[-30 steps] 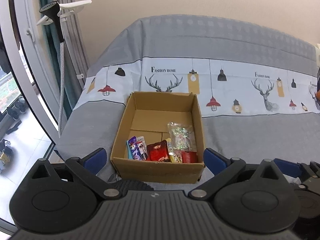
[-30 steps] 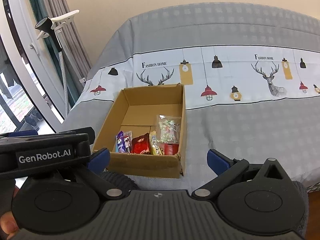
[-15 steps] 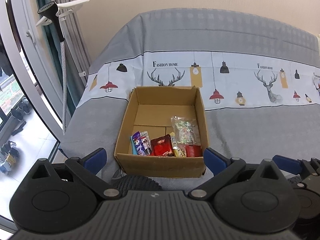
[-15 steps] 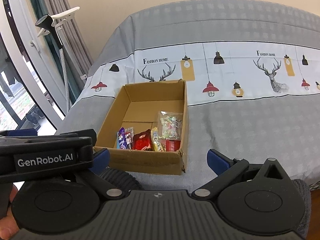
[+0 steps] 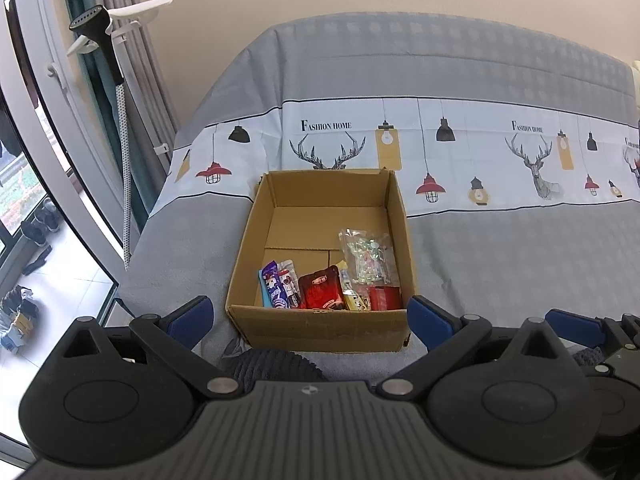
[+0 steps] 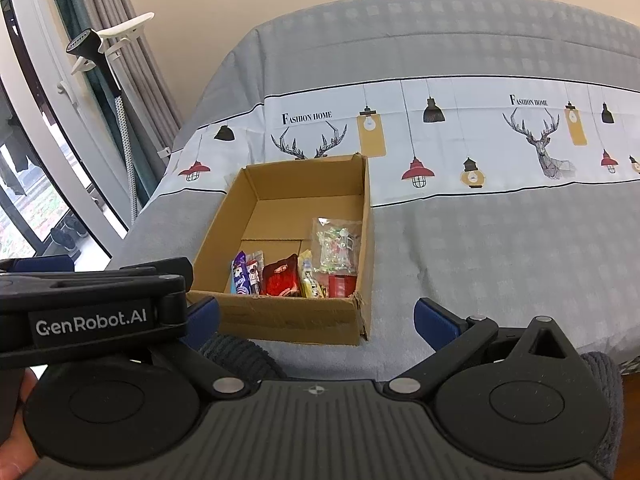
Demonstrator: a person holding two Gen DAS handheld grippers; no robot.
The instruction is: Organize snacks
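An open cardboard box stands on the grey bed. Several snack packets lie along its near wall: a purple bar, a red pouch, a yellow packet, a red box and a clear candy bag. My left gripper is open and empty just in front of the box. My right gripper is open and empty, in front of the box's right corner. The left gripper's body shows at the left of the right wrist view.
The bed cover has a white printed band with deer and lamps. A garment steamer on a pole stands by the curtain and window at the left. The bed edge drops to the floor at the left. Shoes lie outside.
Both grippers have drawn back a little and risen; the box sits lower and slightly farther in both views. Nothing in the box has moved.
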